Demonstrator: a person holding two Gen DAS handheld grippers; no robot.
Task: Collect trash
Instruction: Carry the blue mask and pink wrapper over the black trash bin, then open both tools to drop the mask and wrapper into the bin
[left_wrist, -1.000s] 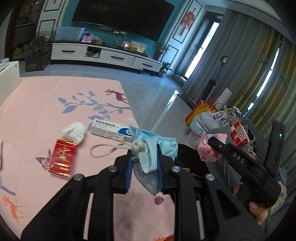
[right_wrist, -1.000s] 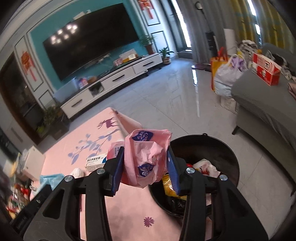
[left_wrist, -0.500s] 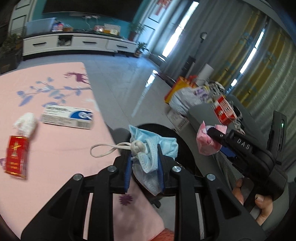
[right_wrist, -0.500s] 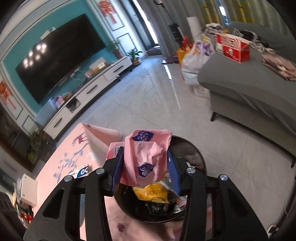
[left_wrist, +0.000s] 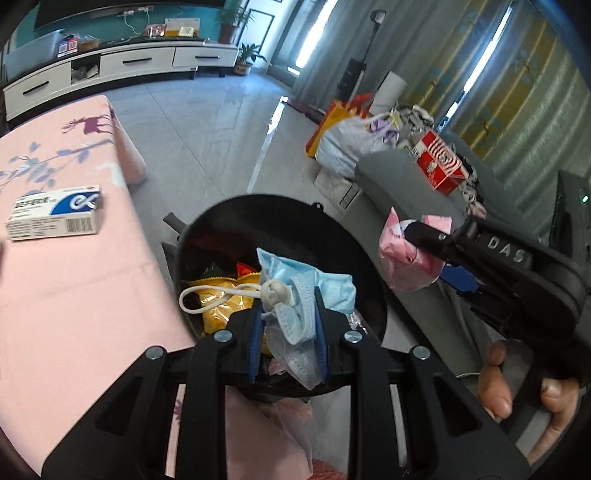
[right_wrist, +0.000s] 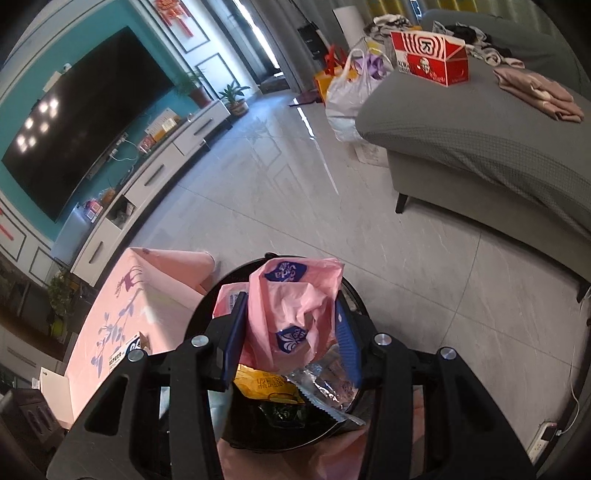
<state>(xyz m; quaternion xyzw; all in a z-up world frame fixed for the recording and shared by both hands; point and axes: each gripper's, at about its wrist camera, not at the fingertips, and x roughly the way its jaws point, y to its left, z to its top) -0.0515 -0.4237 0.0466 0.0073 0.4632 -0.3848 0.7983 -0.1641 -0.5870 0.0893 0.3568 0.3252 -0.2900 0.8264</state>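
My left gripper (left_wrist: 288, 328) is shut on a crumpled blue face mask (left_wrist: 303, 291) whose white ear loop (left_wrist: 207, 295) hangs left. It holds the mask over the black trash bin (left_wrist: 295, 218), which has yellow wrappers (left_wrist: 221, 306) inside. My right gripper (right_wrist: 291, 332) is shut on a pink plastic wrapper (right_wrist: 291, 299) above the same bin (right_wrist: 273, 424). In the left wrist view the right gripper (left_wrist: 413, 236) and its pink wrapper (left_wrist: 402, 258) sit just right of the bin.
A white and blue box (left_wrist: 55, 212) lies on the pink table (left_wrist: 74, 295) left of the bin. A grey sofa (right_wrist: 498, 147) with a red box (right_wrist: 432, 62) stands to the right. Bags (right_wrist: 351, 92) sit on the tiled floor beyond.
Both grippers have moved from over the pink table to above the black bin, still holding the mask and the pink wrapper. The table items slid out to the left.
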